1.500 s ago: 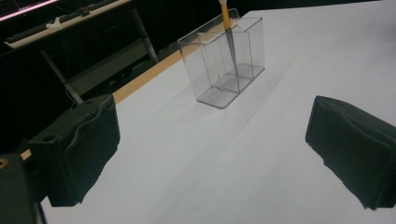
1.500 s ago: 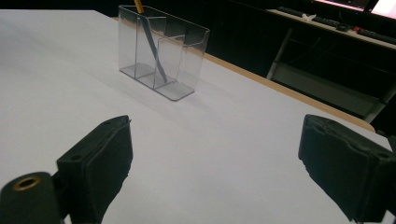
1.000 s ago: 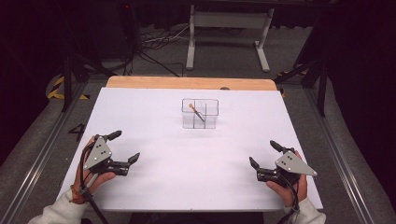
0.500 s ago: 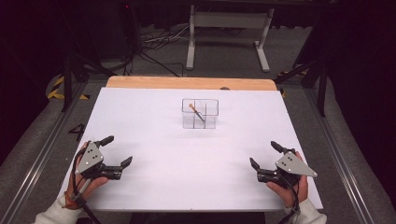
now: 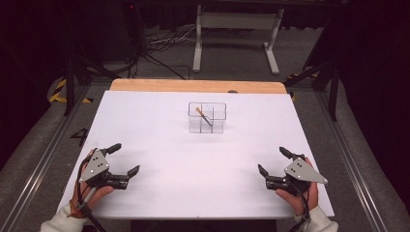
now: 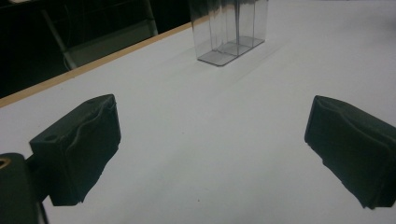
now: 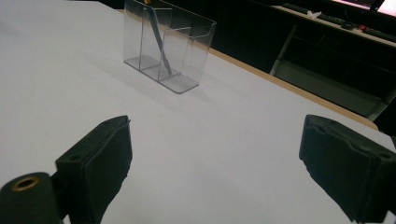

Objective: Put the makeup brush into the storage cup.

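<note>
A clear plastic organizer with several compartments stands on the white table, centre-far. A thin dark stick with an orange tip leans inside it. My left gripper rests open near the front-left corner, held in a hand, nothing between its jaws. My right gripper is open near the front-right corner, also empty. The left gripper view has the organizer far ahead beyond the left gripper. In the right gripper view the organizer and stick stand well beyond the right gripper.
A wooden strip borders the table's far edge. Beyond it, a metal stand and cables sit on the dark floor. Rails run along both sides of the table.
My left gripper has drawn back toward the table's front edge and a little left. The right gripper and the organizer have stayed put.
</note>
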`<move>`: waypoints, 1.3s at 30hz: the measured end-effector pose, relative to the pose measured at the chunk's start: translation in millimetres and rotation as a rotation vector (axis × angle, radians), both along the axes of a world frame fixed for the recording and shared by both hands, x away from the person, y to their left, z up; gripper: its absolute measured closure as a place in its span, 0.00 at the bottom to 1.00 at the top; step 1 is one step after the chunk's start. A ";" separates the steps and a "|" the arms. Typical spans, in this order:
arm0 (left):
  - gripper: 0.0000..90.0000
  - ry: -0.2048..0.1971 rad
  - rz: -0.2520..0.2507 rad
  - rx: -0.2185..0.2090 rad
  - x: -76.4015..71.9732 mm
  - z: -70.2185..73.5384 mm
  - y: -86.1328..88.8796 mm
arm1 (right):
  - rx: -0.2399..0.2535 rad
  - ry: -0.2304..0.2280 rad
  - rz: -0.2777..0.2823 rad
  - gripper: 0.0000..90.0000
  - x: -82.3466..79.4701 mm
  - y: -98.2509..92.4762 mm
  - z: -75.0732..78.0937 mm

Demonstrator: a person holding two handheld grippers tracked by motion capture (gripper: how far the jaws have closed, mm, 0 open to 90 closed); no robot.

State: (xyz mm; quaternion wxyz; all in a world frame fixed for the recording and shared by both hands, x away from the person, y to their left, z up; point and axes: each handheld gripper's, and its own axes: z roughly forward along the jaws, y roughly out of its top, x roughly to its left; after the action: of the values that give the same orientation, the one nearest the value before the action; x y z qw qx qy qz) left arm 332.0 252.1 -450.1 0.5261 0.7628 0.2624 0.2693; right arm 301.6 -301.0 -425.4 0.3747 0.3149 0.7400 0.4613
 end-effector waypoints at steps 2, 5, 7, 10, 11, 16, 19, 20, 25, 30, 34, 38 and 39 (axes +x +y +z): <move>0.05 -0.004 -0.002 -0.007 0.0 0.3 -0.6 | -0.002 -0.001 0.002 0.11 -0.6 0.3 0.0; 0.05 0.003 -0.006 -0.004 0.1 -0.4 -0.8 | -0.005 -0.003 0.005 0.11 -0.6 1.8 0.3; 0.05 -0.001 -0.010 -0.006 0.1 0.0 -0.5 | -0.009 -0.002 0.007 0.11 -0.5 3.2 0.1; 0.04 0.000 -0.013 -0.013 -0.7 -0.4 -0.3 | -0.017 0.002 0.012 0.11 -0.4 5.3 -0.3; 0.04 0.000 -0.012 -0.014 -0.9 0.0 0.5 | -0.017 0.001 0.012 0.11 -0.8 6.2 -0.2; 0.05 0.002 -0.015 -0.012 -0.5 0.2 0.5 | -0.019 0.006 0.020 0.11 0.0 6.9 -1.0; 0.05 0.002 -0.013 -0.013 -0.1 -0.1 0.6 | -0.018 0.005 0.021 0.11 0.4 6.2 -0.9; 0.05 0.003 -0.012 -0.014 -0.3 -0.1 0.7 | -0.018 0.005 0.021 0.11 0.5 6.3 -0.9; 0.05 0.003 -0.009 -0.021 -0.8 -0.2 0.7 | -0.018 0.008 0.024 0.11 0.4 7.2 -1.1; 0.05 0.003 -0.013 -0.014 -0.7 -0.3 0.9 | -0.021 0.009 0.026 0.11 0.6 7.5 -1.3; 0.05 0.000 -0.011 -0.008 -0.5 -0.1 1.2 | -0.022 0.007 0.029 0.11 1.1 7.9 -1.3; 0.05 0.004 -0.005 -0.005 -0.1 -0.6 1.3 | -0.025 0.010 0.031 0.11 2.2 8.5 -1.8; 0.05 0.006 -0.005 -0.002 -0.3 -0.4 1.6 | -0.021 0.011 0.031 0.11 2.4 8.5 -1.8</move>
State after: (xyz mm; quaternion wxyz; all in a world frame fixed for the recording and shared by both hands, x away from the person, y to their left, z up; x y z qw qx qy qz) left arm 331.7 253.8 -450.6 0.5267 0.7638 0.2621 0.2653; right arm 304.0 -292.6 -427.2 0.3666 0.3018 0.7516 0.4578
